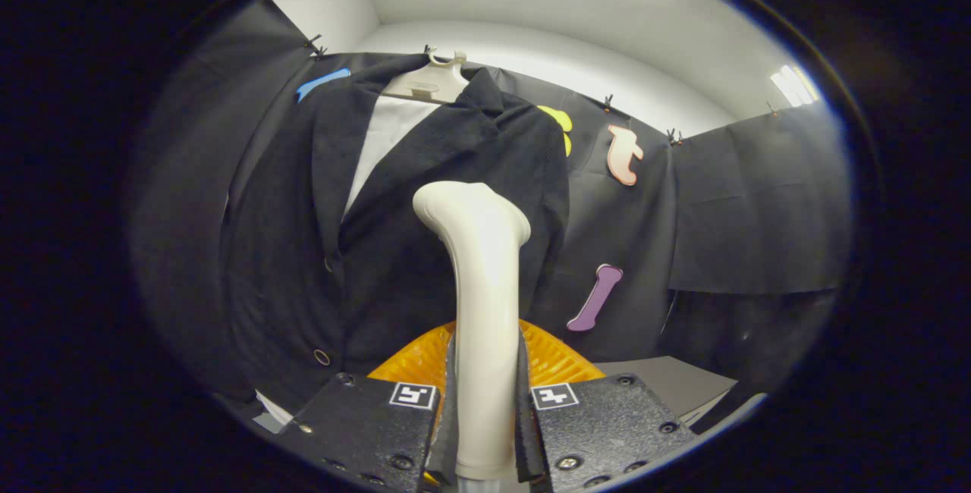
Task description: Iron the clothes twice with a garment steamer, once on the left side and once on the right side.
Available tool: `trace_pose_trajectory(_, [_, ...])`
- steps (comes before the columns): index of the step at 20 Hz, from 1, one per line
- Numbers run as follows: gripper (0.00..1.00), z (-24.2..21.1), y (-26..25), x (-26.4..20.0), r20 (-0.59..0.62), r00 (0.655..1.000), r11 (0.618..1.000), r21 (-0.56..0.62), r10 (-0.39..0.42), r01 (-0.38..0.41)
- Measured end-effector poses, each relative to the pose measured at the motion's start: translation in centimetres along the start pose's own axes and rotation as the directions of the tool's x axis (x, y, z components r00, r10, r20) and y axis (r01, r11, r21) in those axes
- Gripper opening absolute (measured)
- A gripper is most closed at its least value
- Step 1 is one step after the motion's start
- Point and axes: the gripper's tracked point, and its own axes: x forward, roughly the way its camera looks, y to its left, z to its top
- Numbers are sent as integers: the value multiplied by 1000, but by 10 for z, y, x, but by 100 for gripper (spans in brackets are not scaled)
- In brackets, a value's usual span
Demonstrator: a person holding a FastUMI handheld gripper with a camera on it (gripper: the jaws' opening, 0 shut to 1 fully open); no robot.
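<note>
A cream garment steamer (483, 311) stands upright between my fingers, and my gripper (485, 409) is shut on its handle. Its head reaches up in front of the dark jacket (425, 197), over the jacket's right front panel. The jacket hangs on a pale hanger (426, 82) against the black cloth wall, with a white lining showing at the open collar and two buttons down its left front. Whether the steamer head touches the fabric I cannot tell.
An orange ribbed basket-like thing (557, 360) sits just beyond my fingers, below the jacket's hem. A grey table surface (667, 379) lies to its right. The black cloth wall (743, 205) wraps around behind and to both sides.
</note>
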Motion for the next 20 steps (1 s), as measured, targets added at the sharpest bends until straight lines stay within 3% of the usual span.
trace_pose_trajectory(20, [33, -127, 15, -72, -232, 973, 999, -30, -18, 11])
